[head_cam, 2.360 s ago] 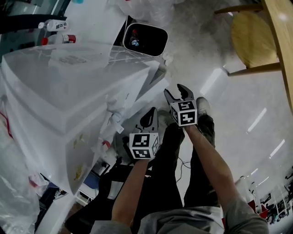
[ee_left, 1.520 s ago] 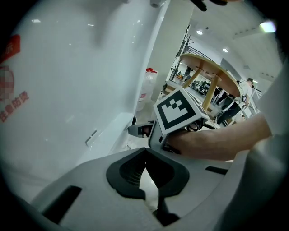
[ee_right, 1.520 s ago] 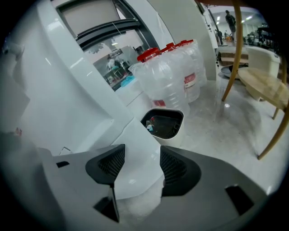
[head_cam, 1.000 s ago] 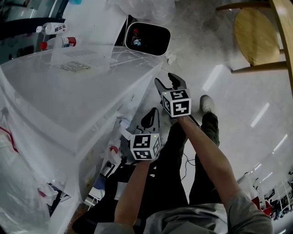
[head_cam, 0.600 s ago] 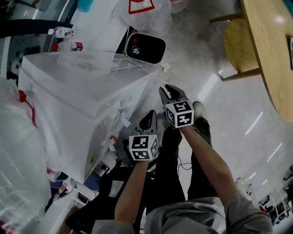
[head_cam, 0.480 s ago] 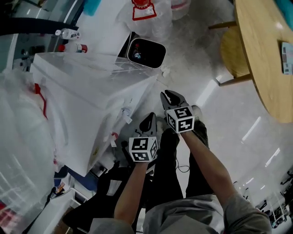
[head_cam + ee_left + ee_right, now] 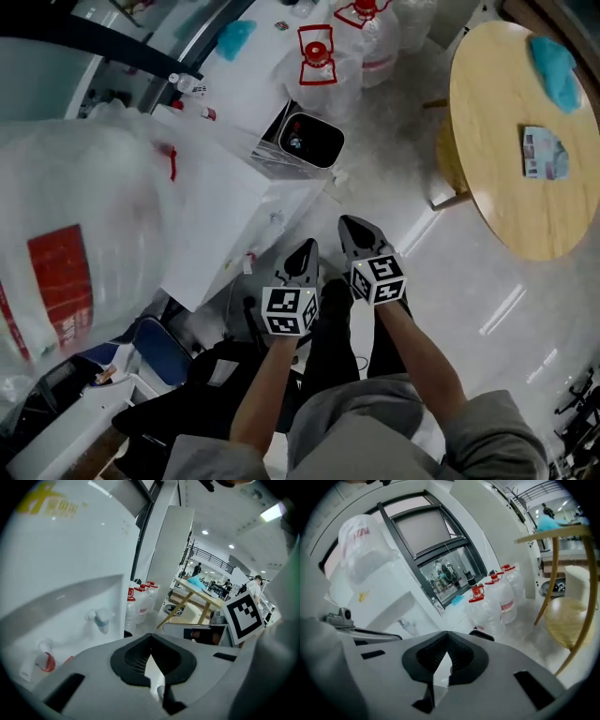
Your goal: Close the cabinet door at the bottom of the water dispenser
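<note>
The white water dispenser stands at the left of the head view, with a large clear bottle on top. Its bottom cabinet door is hidden from this high angle. Both grippers hang in the air in front of it, touching nothing. My left gripper is shut and empty, and my right gripper, just to its right, is shut and empty too. In the left gripper view the blue tap and red tap show beyond my left gripper. In the right gripper view my right gripper points at the dispenser.
A dark bin stands behind the dispenser, with red-capped water jugs beyond it. At the right are a round wooden table and a stool. A blue chair and a black bag lie at lower left.
Both grippers have risen away from the dispenser's lower part as the person stood up. The right gripper's jaws, open a second ago, have closed. The head view now takes in the table and jugs.
</note>
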A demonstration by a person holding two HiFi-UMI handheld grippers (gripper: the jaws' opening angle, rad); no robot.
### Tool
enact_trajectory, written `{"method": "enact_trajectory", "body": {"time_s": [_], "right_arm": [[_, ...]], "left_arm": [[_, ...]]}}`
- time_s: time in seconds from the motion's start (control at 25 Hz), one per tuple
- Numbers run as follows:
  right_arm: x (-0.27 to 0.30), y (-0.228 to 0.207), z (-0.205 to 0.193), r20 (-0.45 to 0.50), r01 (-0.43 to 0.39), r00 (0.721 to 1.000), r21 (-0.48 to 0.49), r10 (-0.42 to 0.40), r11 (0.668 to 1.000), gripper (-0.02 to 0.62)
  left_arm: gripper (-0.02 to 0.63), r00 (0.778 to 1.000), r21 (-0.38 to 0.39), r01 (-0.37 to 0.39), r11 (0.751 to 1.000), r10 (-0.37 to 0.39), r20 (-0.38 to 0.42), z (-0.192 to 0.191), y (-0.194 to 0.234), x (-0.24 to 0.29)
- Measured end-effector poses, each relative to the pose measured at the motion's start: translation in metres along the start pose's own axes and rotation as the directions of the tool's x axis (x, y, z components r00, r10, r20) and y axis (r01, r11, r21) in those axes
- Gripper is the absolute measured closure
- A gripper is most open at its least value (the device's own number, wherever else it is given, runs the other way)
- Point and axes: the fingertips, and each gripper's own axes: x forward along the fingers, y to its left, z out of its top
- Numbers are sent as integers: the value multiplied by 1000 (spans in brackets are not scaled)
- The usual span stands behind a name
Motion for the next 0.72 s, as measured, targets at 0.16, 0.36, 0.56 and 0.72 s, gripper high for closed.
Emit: {"method": "enact_trajectory", "body": {"time_s": [0.16, 0.36, 0.56, 0.72], "right_arm": [[-32, 28, 46, 44, -43, 998, -65, 46, 997, 588], [-78, 61, 92, 67, -76, 994, -133, 85, 988, 588], [-114, 96, 140, 98, -123, 984, -227, 148, 966, 588], [-140, 127, 191, 173, -158, 962, -272, 210, 949, 588]], "left_arm": [[598, 998, 15, 20, 1000, -21, 58, 38, -22, -27], [598, 992, 22, 27, 999, -30, 122, 82, -51, -67], [598, 976, 28, 24, 999, -30, 217, 136, -73, -105], [598, 945, 59, 14, 998, -32, 326, 189, -86, -137]]}}
